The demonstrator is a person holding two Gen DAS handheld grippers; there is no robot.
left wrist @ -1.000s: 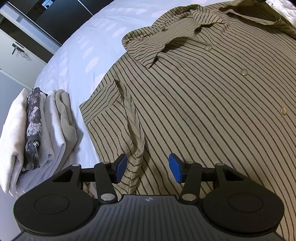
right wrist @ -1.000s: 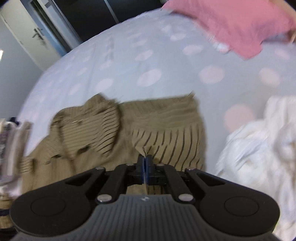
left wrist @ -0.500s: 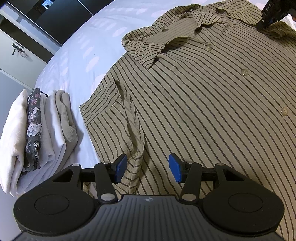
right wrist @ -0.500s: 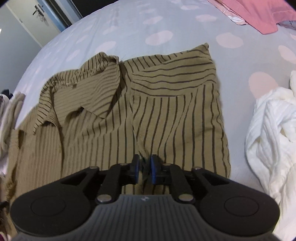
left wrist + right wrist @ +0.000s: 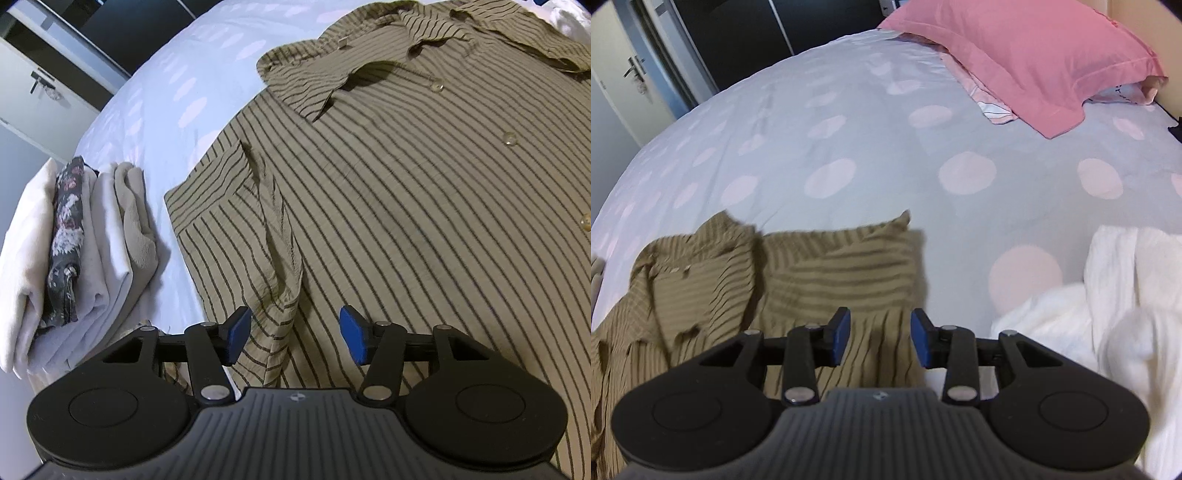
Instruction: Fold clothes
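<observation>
A khaki shirt (image 5: pixel 406 192) with dark stripes lies buttoned and face up on the bed, collar at the far end. My left gripper (image 5: pixel 295 338) hovers over its crumpled left sleeve (image 5: pixel 273 258); its jaws are opening and a ridge of sleeve cloth lies between the blue pads, which do not press on it. In the right wrist view the same shirt (image 5: pixel 827 273) shows its right sleeve spread flat. My right gripper (image 5: pixel 880 338) hangs above that sleeve's lower edge, jaws opening, nothing gripped.
A stack of folded clothes (image 5: pixel 74 243), white, beige and one dark floral piece, sits left of the shirt near the bed's edge. A heap of white cloth (image 5: pixel 1108 314) lies right of the shirt. A pink pillow (image 5: pixel 1027 59) rests at the bed's head.
My right gripper went from shut to open and the view shifted, the shirt now lower and blurred in it. My left gripper's jaws widened slightly over the sleeve.
</observation>
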